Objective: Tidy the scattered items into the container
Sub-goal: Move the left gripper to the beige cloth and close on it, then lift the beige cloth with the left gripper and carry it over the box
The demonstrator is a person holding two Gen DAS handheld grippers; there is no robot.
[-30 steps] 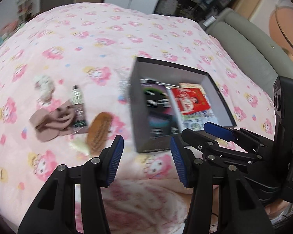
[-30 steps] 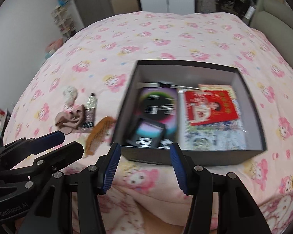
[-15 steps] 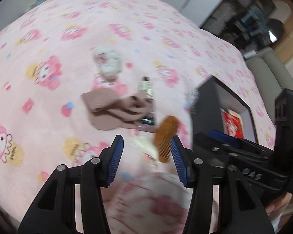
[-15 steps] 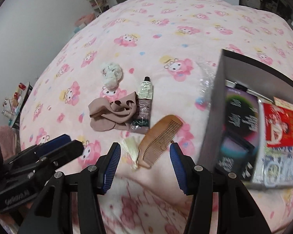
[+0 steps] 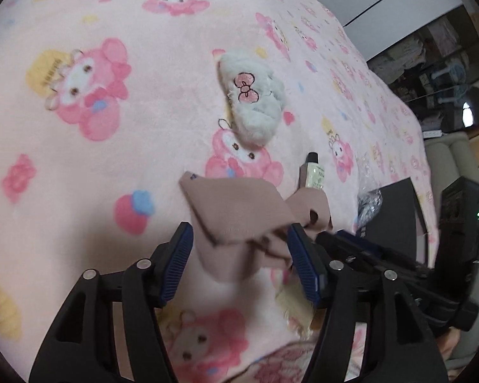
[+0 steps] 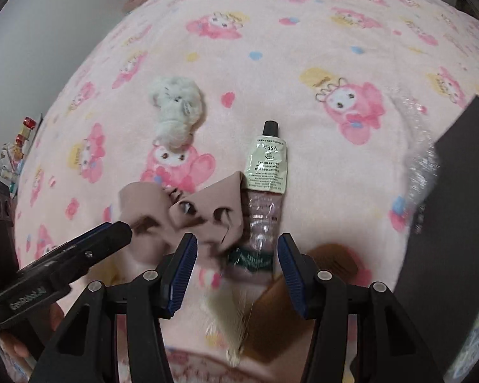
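Both grippers have swung away from the dark box (image 6: 456,191) to the mess beside it. The left gripper (image 5: 239,255) and right gripper (image 6: 236,266) are spread around the pink cloth (image 5: 239,214) and tube (image 6: 265,185). Next: squeeze. The fluffy toy (image 6: 177,111) lies farthest.

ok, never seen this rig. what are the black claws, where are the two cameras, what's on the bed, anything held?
No robot: a person holds a two-finger gripper in each hand, each carrying a fisheye camera looking along its fingers. The left gripper is open over a folded mauve cloth. The right gripper is open over a cream tube and wooden comb. Also on the pink blanket: a white plush, a pale tassel, crinkled plastic wrap. The dark box sits at the right. Nothing is held.
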